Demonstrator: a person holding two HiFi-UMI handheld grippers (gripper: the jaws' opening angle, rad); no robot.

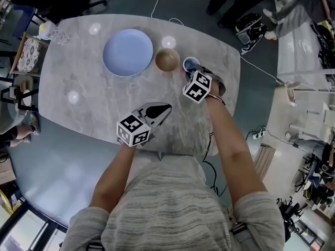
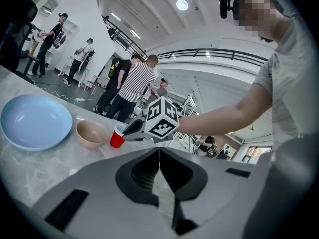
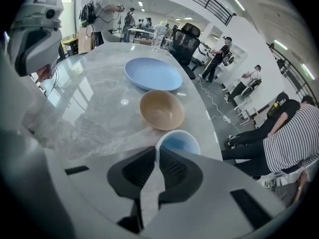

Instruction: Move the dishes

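At the tip of my right gripper point(image 3: 157, 151) the fingers are almost together, pinching the near rim of the cup point(image 3: 180, 142) (red outside, blue inside). The wall is thin, so a rim pinch is the easy hold. The gripper comes in steeply from above, which I judge keeps the cup upright and clear of its neighbour.

The cup looks to be standing on the surface point(image 3: 94, 108), near its right edge. The tan bowl point(image 3: 162, 109) is just beside it; I can't tell if they touch. The blue plate point(image 3: 153, 73) is next along, so the three dishes sit in a row on the far side.

My left gripper point(image 2: 159, 151) has its fingers pressed together with nothing between them. It hangs low over the near part of the surface, well apart from the dishes. I read it as parked out of the way while the right one works.

My read is that the cup is gripped but not lifted, and the bowl and plate are untouched. The risk is that a one-sided rim hold lets the cup tilt once raised.
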